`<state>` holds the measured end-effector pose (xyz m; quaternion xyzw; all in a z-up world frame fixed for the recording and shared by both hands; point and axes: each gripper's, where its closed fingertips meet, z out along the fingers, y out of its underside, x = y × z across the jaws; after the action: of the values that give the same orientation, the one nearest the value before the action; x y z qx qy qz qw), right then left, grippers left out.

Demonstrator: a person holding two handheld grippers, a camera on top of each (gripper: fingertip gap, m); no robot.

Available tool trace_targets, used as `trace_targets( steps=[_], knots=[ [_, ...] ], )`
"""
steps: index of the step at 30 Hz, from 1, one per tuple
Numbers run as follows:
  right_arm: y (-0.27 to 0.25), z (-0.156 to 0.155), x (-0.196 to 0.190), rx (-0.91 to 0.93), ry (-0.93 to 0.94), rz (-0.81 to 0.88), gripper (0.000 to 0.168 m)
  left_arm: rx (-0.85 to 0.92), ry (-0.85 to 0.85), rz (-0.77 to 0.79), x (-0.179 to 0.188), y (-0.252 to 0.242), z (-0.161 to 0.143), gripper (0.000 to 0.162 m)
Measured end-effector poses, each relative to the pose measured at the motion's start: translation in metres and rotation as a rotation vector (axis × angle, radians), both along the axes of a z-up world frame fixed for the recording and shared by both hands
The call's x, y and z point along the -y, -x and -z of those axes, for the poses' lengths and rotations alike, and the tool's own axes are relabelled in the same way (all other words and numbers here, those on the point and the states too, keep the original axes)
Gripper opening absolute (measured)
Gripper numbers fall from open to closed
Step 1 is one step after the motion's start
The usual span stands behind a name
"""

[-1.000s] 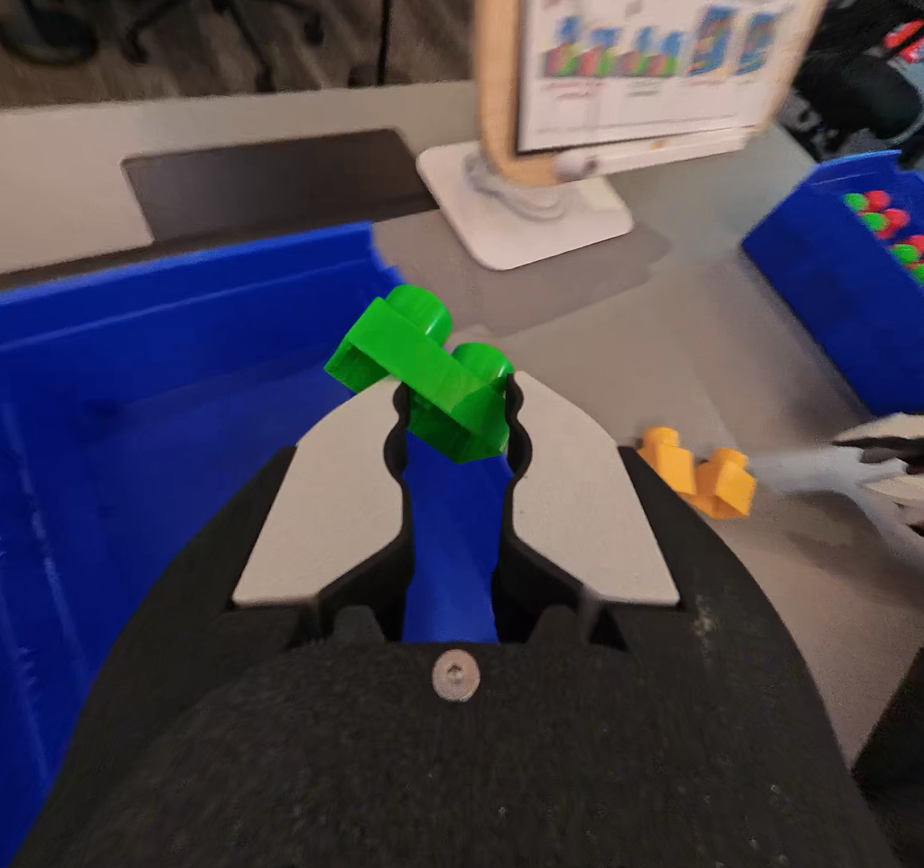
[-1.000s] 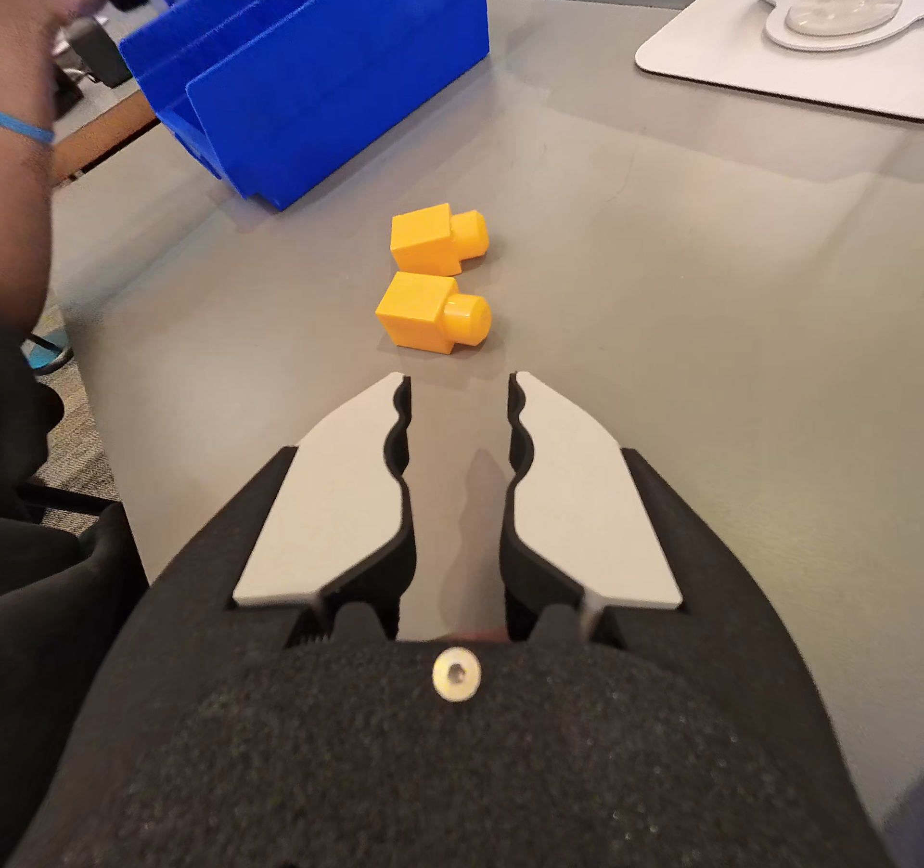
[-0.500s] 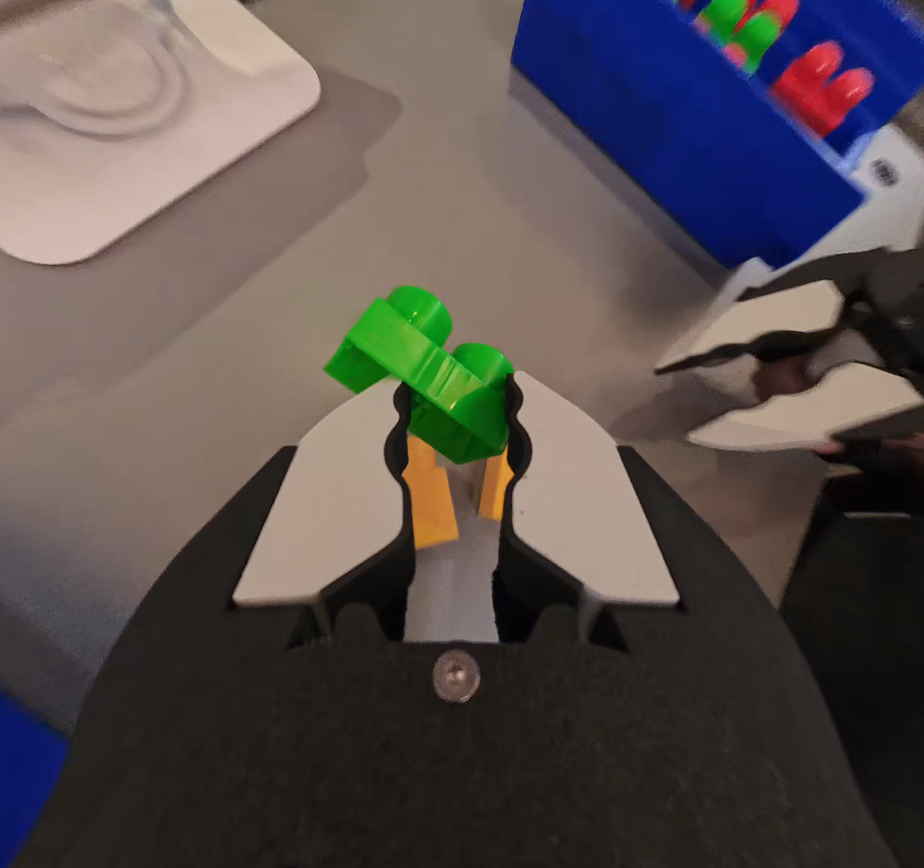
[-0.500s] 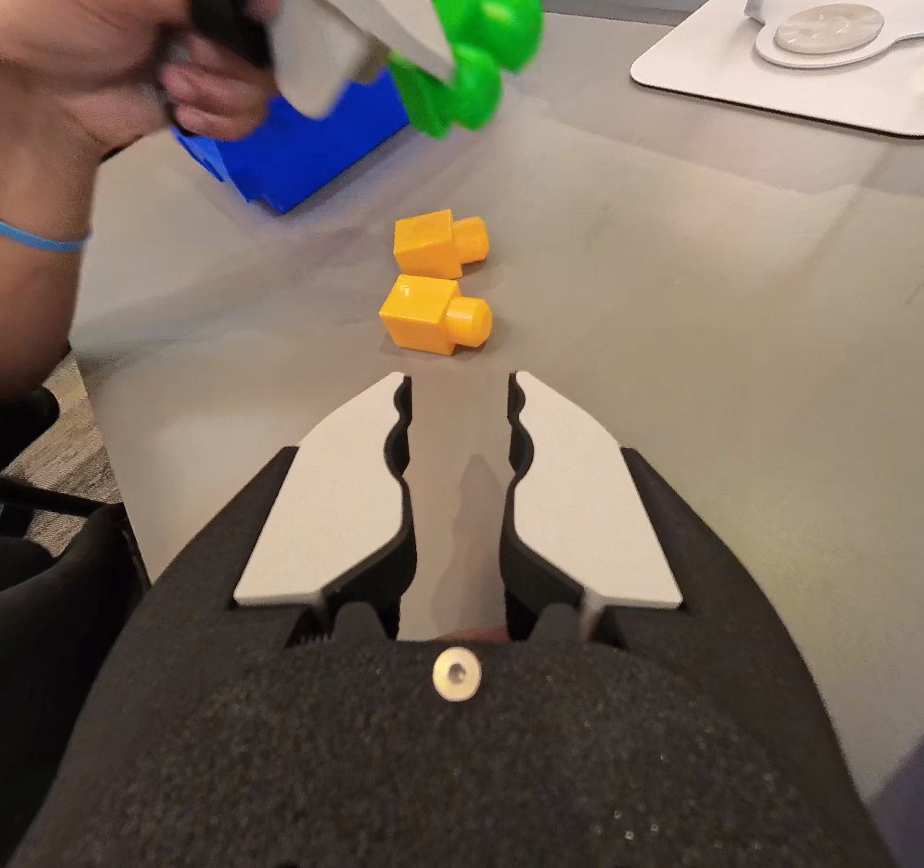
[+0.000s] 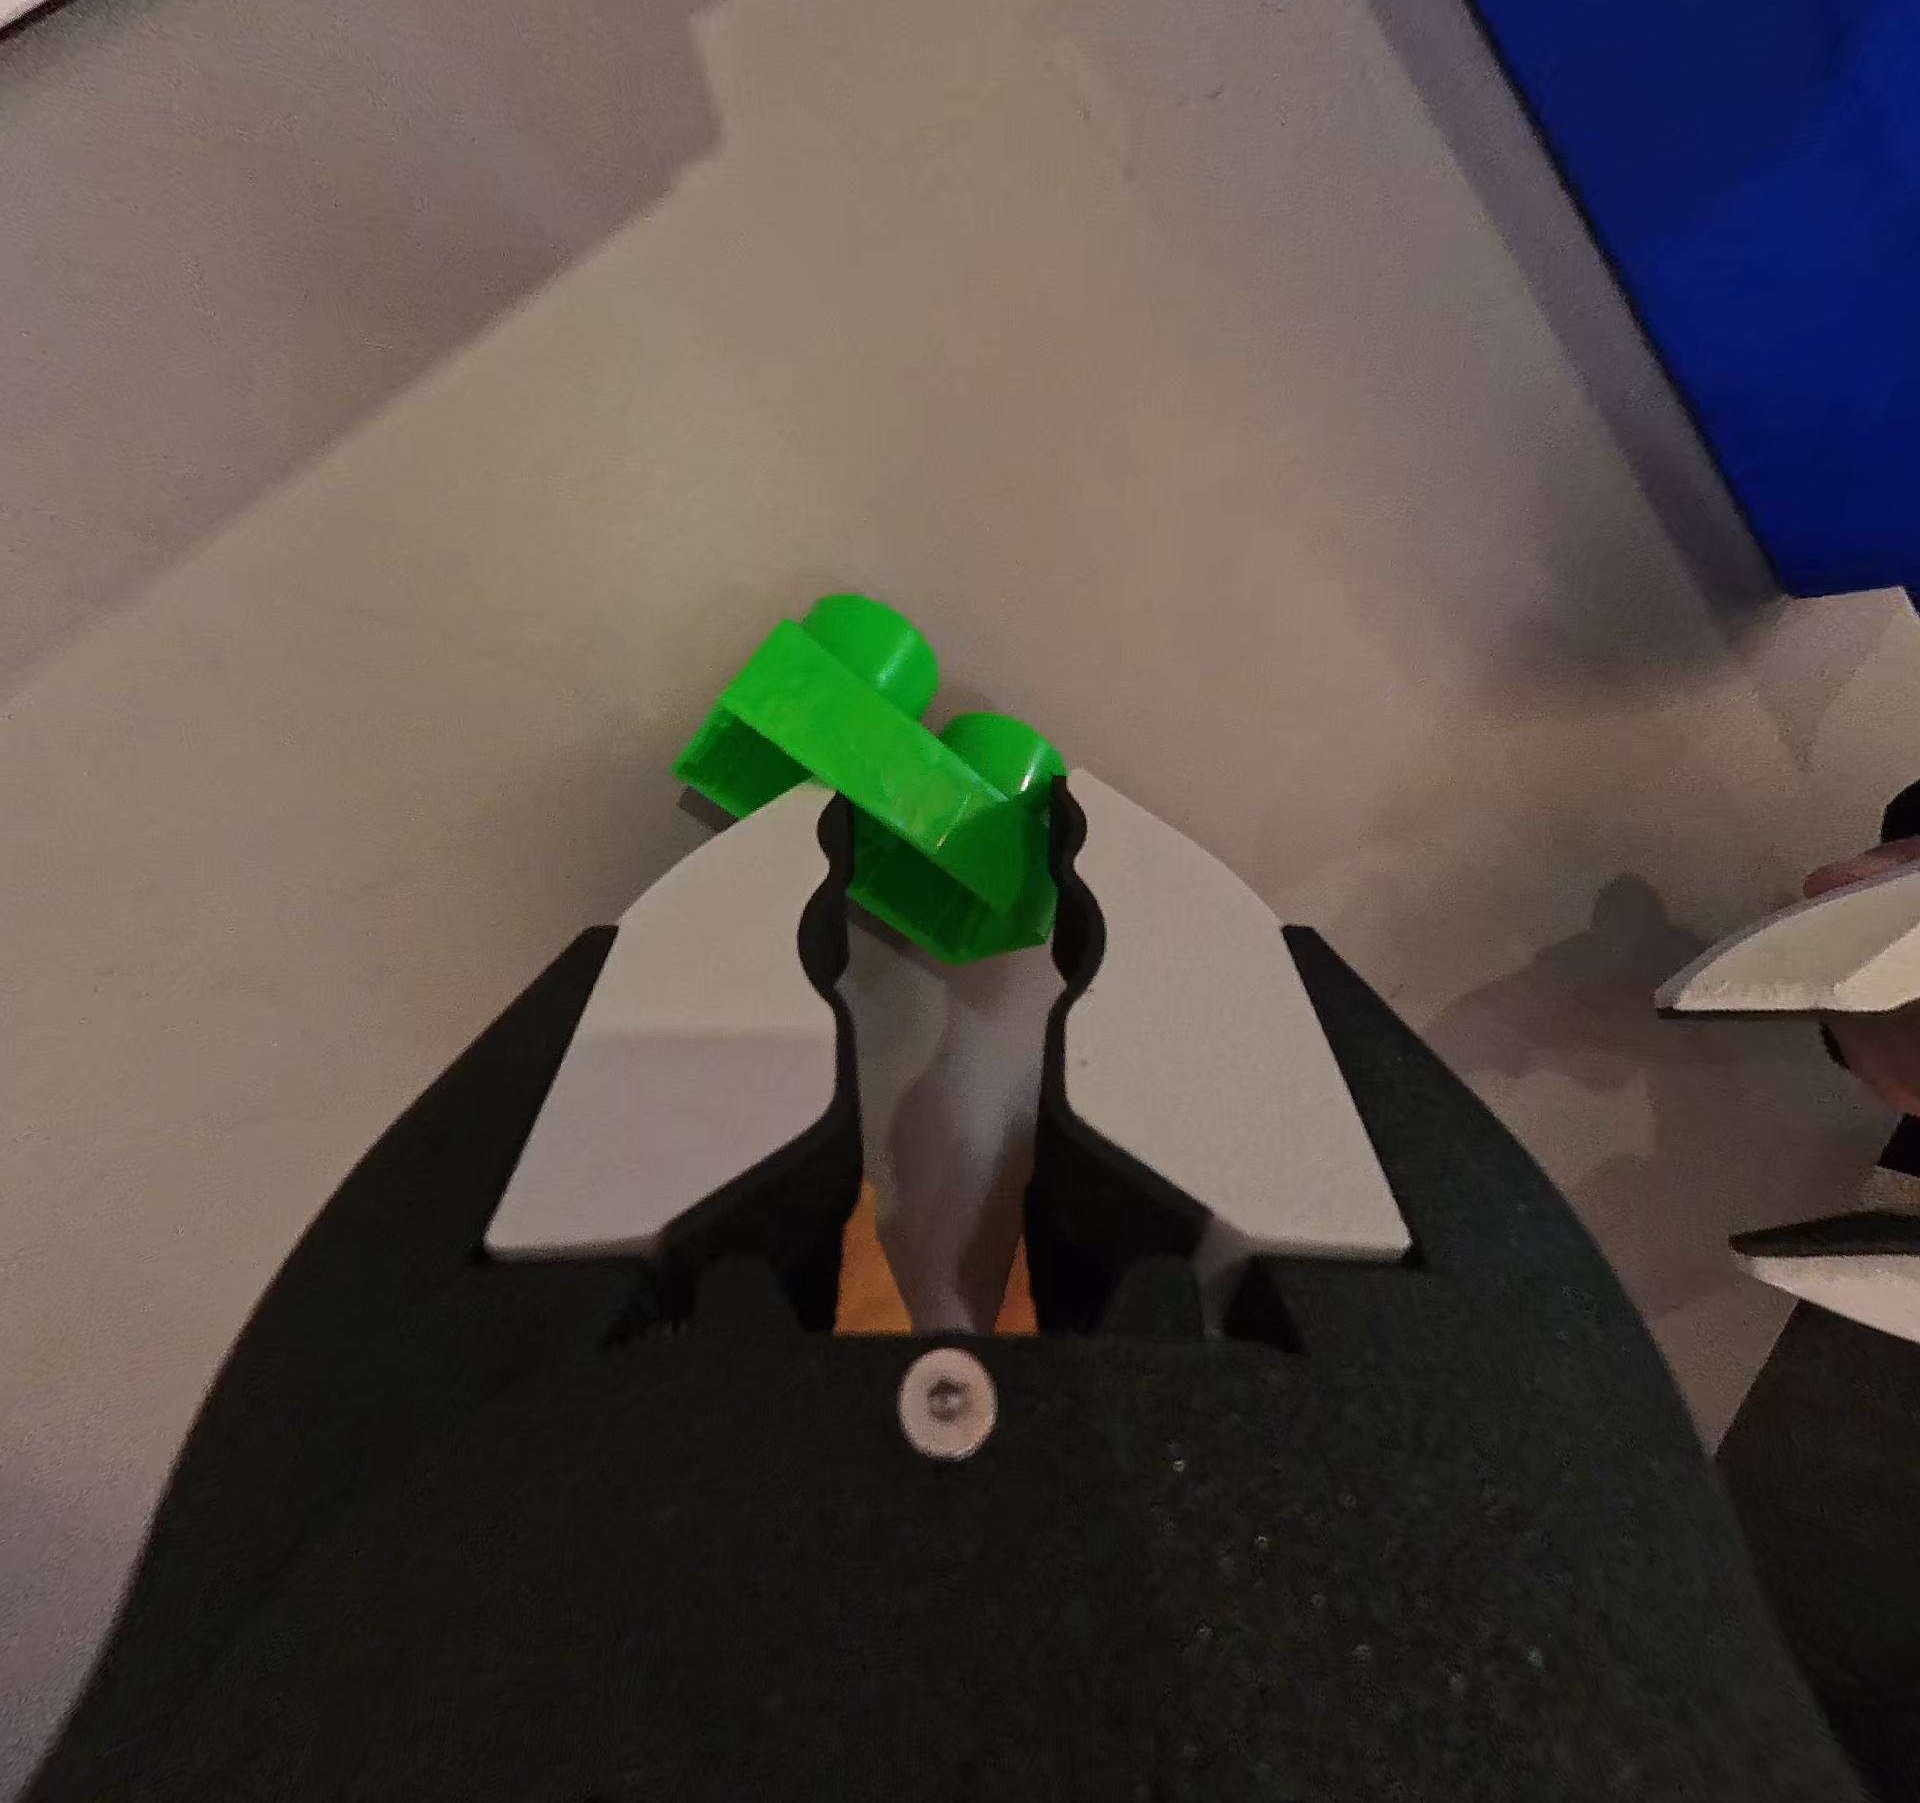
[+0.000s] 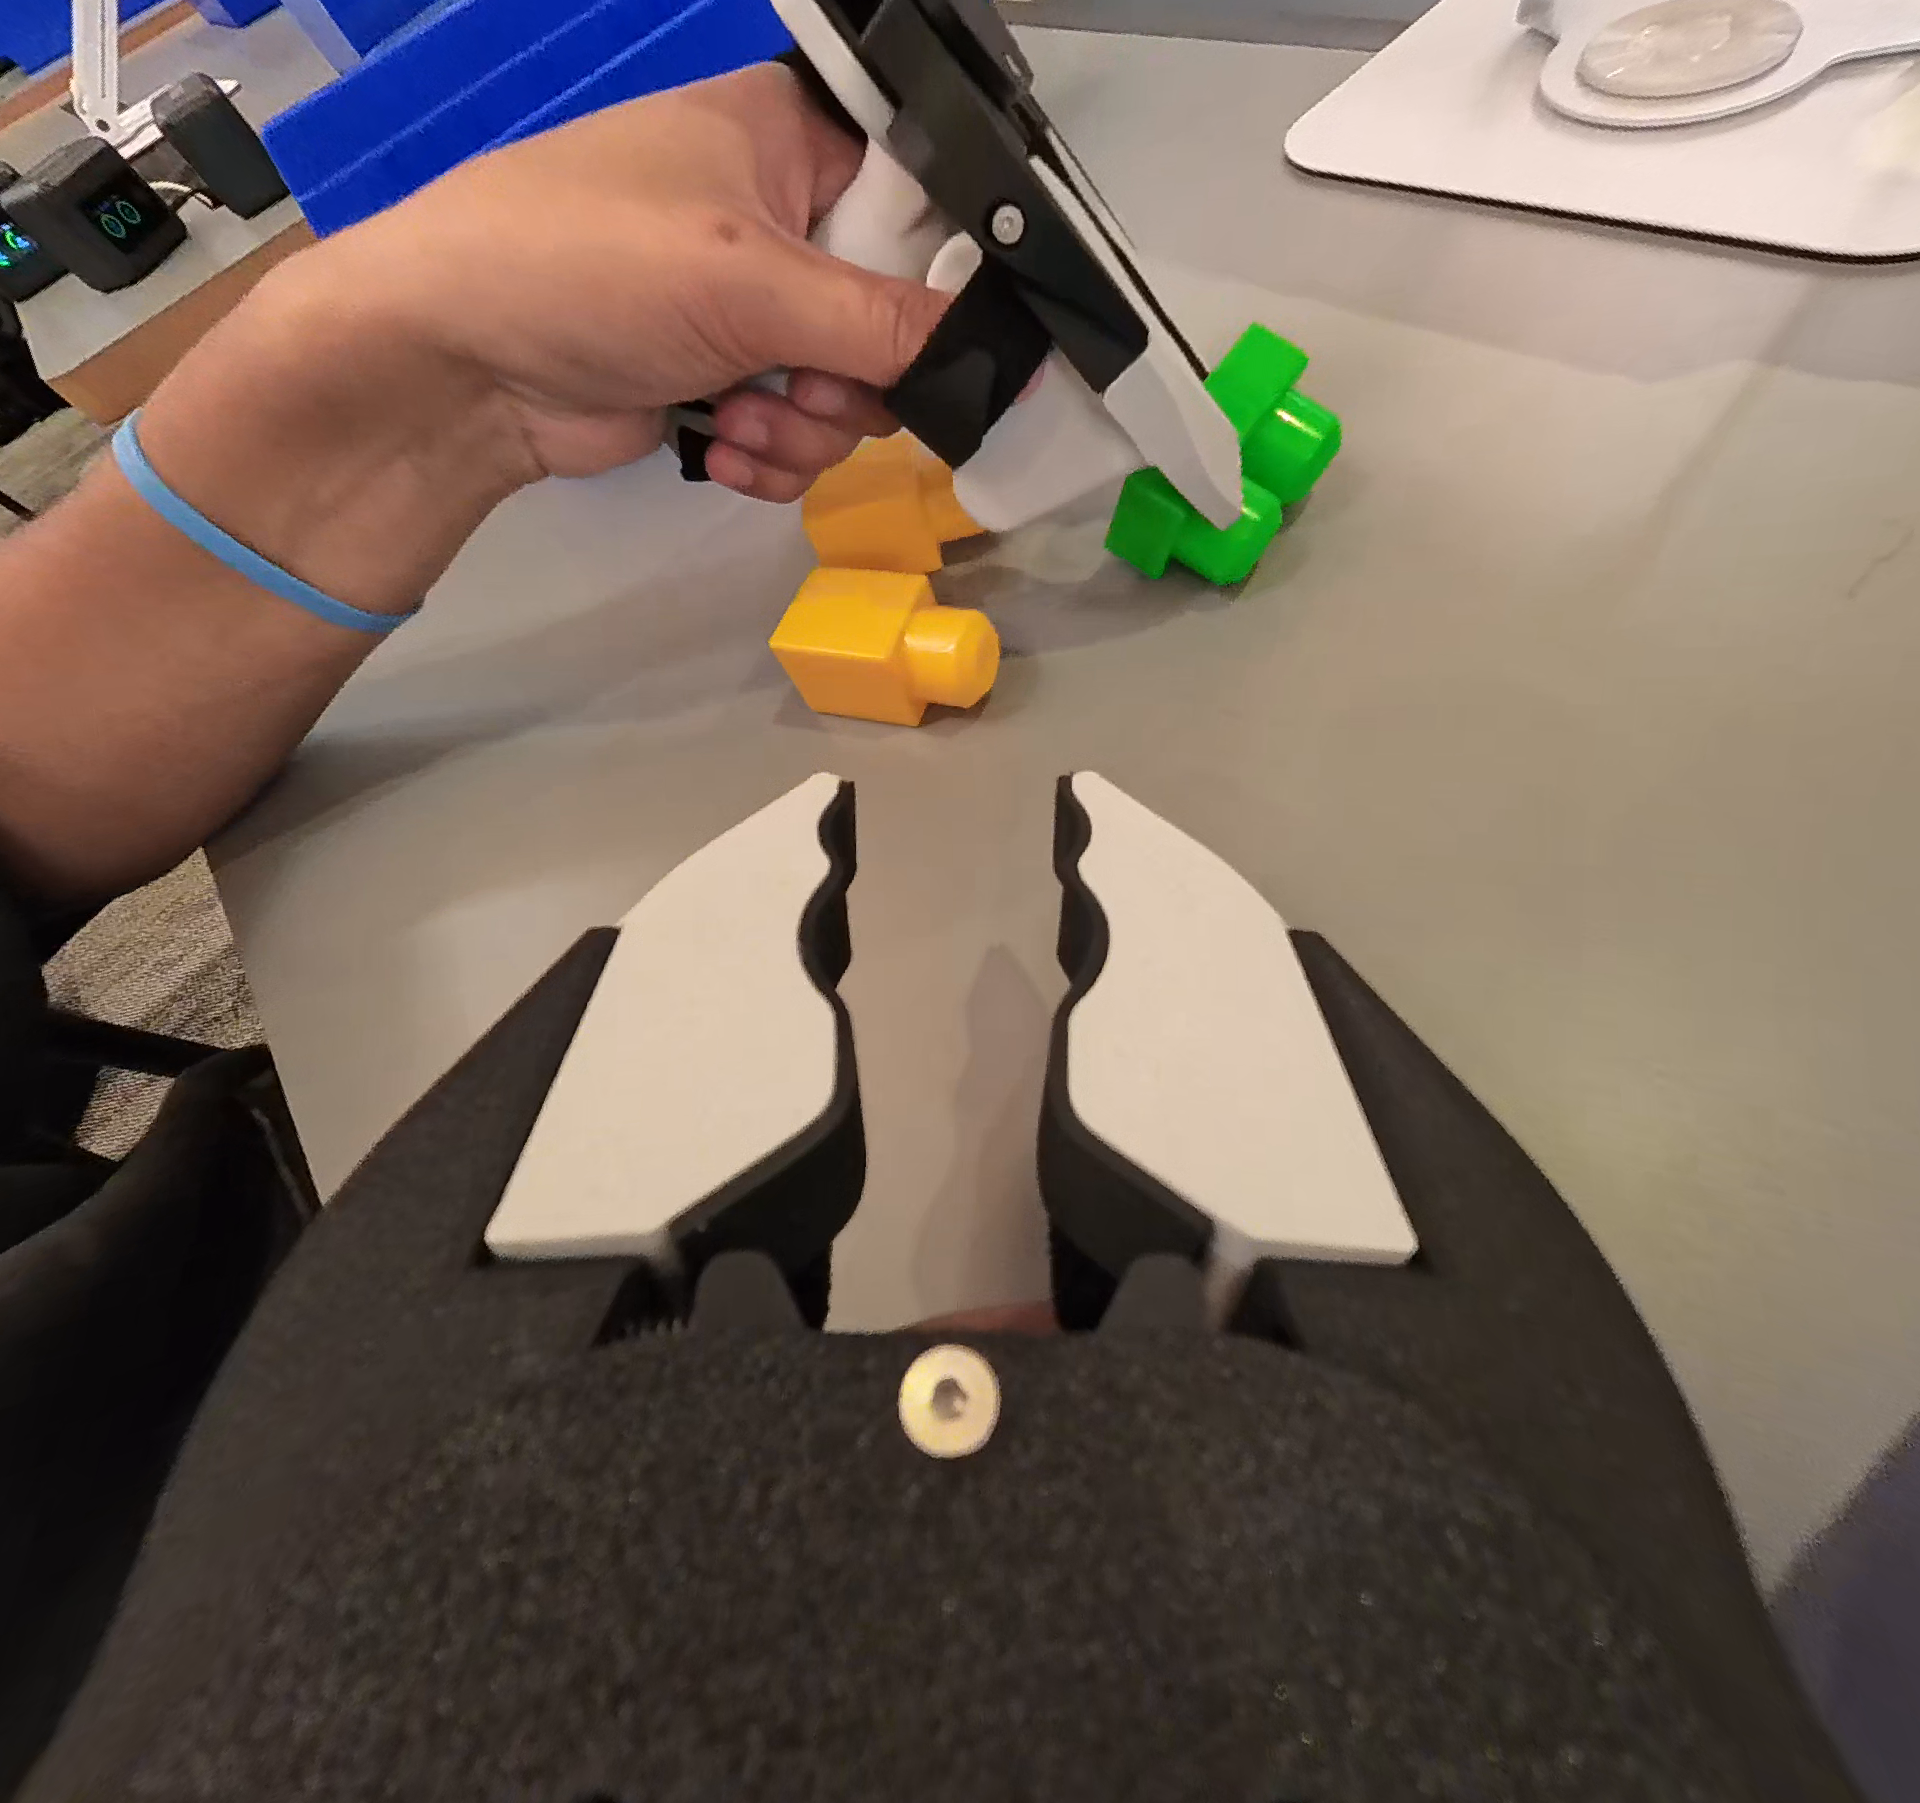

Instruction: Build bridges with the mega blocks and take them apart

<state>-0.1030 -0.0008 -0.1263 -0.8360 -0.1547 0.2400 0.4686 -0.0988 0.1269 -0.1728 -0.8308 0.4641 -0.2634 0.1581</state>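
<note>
While the left claw grips a green block tilted low over the grey tabletop, a blue bin shows at upper right. Seen from the right wrist, the right claw hangs open and empty; two yellow blocks lie ahead, beside the green block.
</note>
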Motion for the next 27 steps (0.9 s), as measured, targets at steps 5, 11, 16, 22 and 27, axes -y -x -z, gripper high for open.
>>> trace_targets(
  steps=[5,11,16,22,27],
  knots=[
    [-0.001,-0.001,0.0,-0.006,0.001,0.0,0.036,0.003,-0.005,0.01,0.002,-0.003,0.0,0.037],
    [-0.004,-0.003,0.002,0.001,-0.007,0.01,0.036,0.127,-0.111,-0.002,0.015,0.035,-0.039,0.076],
    [-0.007,0.001,0.0,-0.024,0.009,0.013,0.036,0.112,-0.286,-0.073,0.036,0.11,-0.054,0.099],
    [-0.004,0.006,0.0,-0.02,0.025,0.002,0.036,0.05,-0.293,-0.148,0.073,0.113,-0.016,0.13],
    [-0.006,0.007,0.0,-0.024,0.029,0.003,0.036,0.016,-0.308,-0.219,0.056,0.096,-0.001,0.134]
  ],
)
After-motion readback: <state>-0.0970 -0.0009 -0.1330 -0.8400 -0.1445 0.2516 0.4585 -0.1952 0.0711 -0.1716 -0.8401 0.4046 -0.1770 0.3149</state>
